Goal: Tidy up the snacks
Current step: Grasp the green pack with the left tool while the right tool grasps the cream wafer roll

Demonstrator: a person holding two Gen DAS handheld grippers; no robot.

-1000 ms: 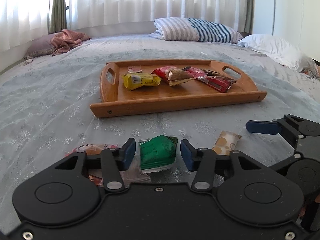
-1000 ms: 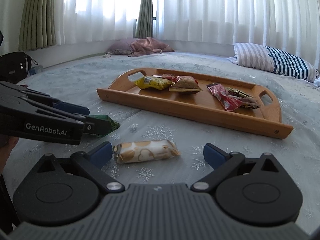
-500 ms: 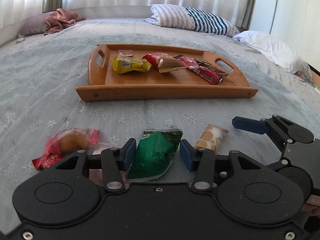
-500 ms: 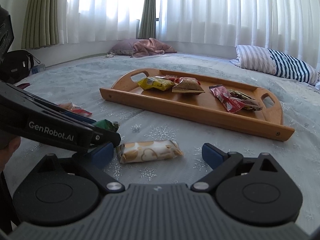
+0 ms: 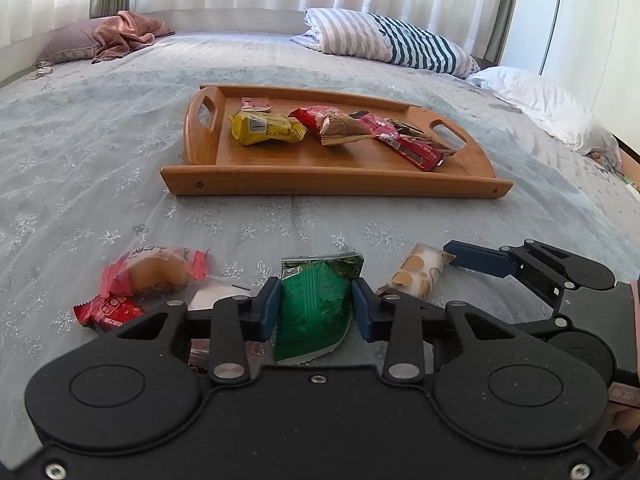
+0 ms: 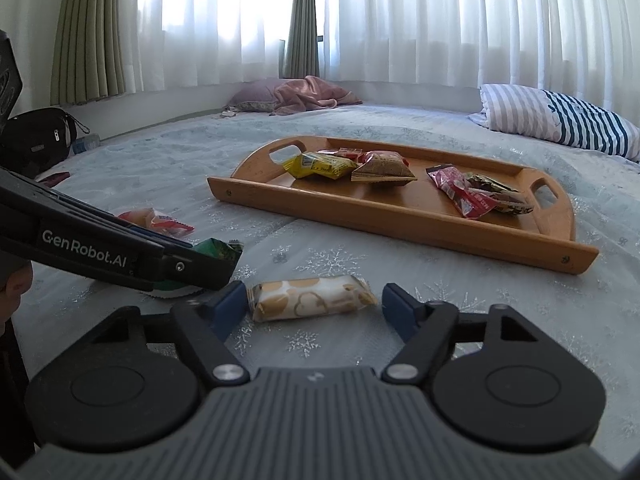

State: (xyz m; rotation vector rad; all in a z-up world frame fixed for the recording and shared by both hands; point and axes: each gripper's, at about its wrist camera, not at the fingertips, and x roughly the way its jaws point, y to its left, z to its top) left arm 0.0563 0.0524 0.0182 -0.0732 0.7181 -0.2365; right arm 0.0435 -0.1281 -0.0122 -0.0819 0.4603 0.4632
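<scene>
Sheer white curtains line the top of both frames above a pale blue bed [image 5: 120,168] with a snowflake pattern. At mid-frame on the bed sits one wooden tray [image 5: 336,184], its long axis running left to right, holding a yellow packet [image 5: 266,130], a red-and-brown packet [image 5: 340,128] and a red bar wrapper [image 5: 412,148] among other wrappers too overlapped to count. Low in the left wrist view, the left gripper [image 5: 316,308] is clenched on one green packet [image 5: 316,308], whose long axis points away toward the tray. Lower left lie a red bun packet [image 5: 156,272] and a small red packet [image 5: 108,312]. The right gripper [image 6: 314,304] is spread wide around one cream heart-print bar [image 6: 314,298], lying crosswise between the fingers on the bed.
</scene>
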